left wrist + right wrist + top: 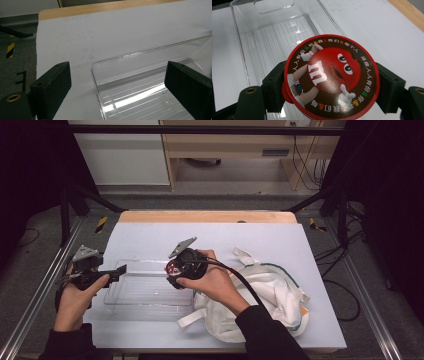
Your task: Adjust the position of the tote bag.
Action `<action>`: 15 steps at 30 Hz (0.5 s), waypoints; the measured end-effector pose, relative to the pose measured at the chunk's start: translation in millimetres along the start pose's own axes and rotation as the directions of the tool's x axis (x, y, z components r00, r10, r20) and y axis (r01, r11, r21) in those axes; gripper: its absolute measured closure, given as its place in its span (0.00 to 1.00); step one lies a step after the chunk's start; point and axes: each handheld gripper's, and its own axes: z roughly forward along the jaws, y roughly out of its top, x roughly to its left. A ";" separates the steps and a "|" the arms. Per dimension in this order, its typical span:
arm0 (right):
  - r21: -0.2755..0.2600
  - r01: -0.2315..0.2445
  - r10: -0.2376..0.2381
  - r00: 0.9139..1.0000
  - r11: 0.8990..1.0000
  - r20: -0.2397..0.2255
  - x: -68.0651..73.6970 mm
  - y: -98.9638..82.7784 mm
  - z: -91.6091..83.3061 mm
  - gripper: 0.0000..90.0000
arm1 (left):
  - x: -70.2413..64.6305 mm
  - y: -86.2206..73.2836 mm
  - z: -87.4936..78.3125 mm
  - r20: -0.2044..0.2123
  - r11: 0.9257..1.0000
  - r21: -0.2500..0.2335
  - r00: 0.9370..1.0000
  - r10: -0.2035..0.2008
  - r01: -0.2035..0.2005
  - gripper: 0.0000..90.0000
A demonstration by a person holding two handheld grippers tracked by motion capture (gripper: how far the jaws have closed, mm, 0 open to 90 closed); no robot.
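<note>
A round red tin (330, 77) with a cartoon candy figure and a brown printed rim sits between the two pads of my right gripper (330, 88), which is shut on its sides. In the high view that gripper (172, 272) hovers over the right end of a clear plastic tray (150, 292) with the tin (171, 268) showing as a red spot. My left gripper (118, 271) stands open at the tray's left end. In the left gripper view its jaws (117, 82) are spread wide, with the tray's corner (130, 55) lying below and between them, untouched.
A white cloth bag (272, 292) with straps lies crumpled on the right of the pale table mat (150, 232), under the right forearm. A wooden table edge (207, 216) runs along the back. Metal frame rails flank both sides.
</note>
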 end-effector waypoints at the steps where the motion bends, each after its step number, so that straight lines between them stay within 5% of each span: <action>1: 0.003 0.002 -0.002 1.000 1.000 -0.001 -0.1 -0.5 0.6 0.29 | 0.0 0.0 0.0 -0.001 1.000 0.001 1.000 0.000 0.000 0.08; 15: 0.031 0.016 -0.016 1.000 0.999 -0.002 2.6 -6.3 8.6 0.29 | -0.1 0.2 -0.5 0.000 1.000 0.001 1.000 0.000 0.000 0.08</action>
